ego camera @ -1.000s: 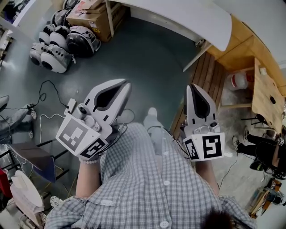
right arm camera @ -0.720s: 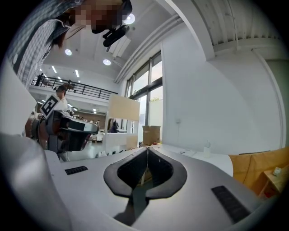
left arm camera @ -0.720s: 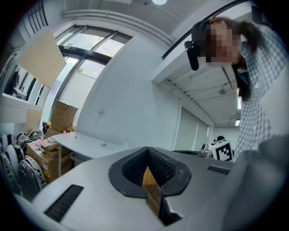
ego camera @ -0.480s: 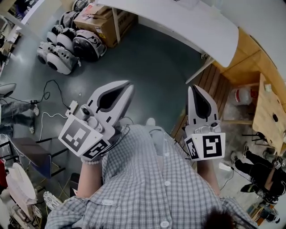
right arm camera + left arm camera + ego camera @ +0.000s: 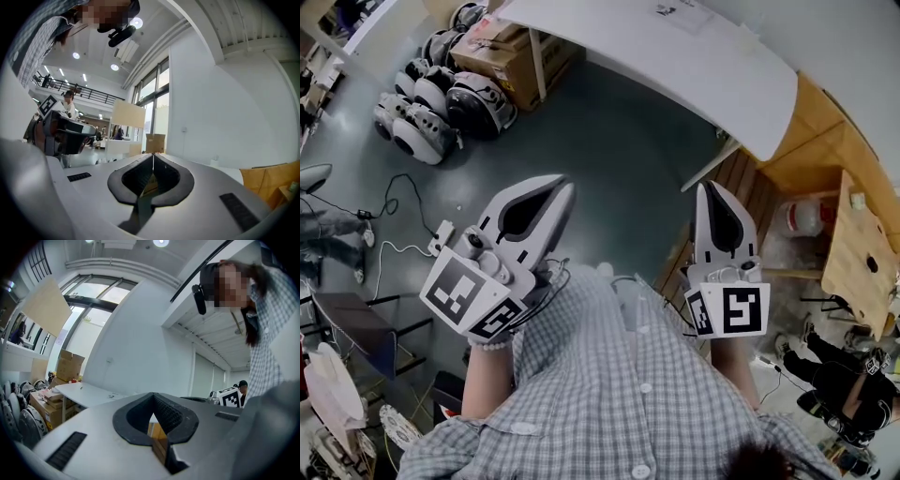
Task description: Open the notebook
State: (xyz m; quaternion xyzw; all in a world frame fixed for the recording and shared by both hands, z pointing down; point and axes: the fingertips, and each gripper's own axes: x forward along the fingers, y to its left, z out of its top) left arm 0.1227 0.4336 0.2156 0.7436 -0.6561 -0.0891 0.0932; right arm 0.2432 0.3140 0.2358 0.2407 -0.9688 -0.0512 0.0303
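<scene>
No notebook shows in any view. In the head view my left gripper (image 5: 565,185) and my right gripper (image 5: 707,185) are held level in front of my checked shirt, over the grey floor. Both point toward a white table (image 5: 675,56) ahead, well short of it. Each has its jaws shut with nothing between them. The left gripper view looks along the shut left gripper (image 5: 152,393) at the white table (image 5: 89,392) and a white wall. The right gripper view shows the shut right gripper (image 5: 153,154) in front of a white wall and windows.
Cardboard boxes (image 5: 511,47) and a cluster of rounded black-and-white shells (image 5: 441,103) lie under the table's left end. Cables (image 5: 394,202) and a power strip (image 5: 441,234) trail over the floor at left. Wooden slats (image 5: 741,159) and a wooden table (image 5: 853,253) stand at right.
Both grippers have travelled forward across the floor, still shut. The white table has come further into the head view, and the boxes and shells have shifted.
</scene>
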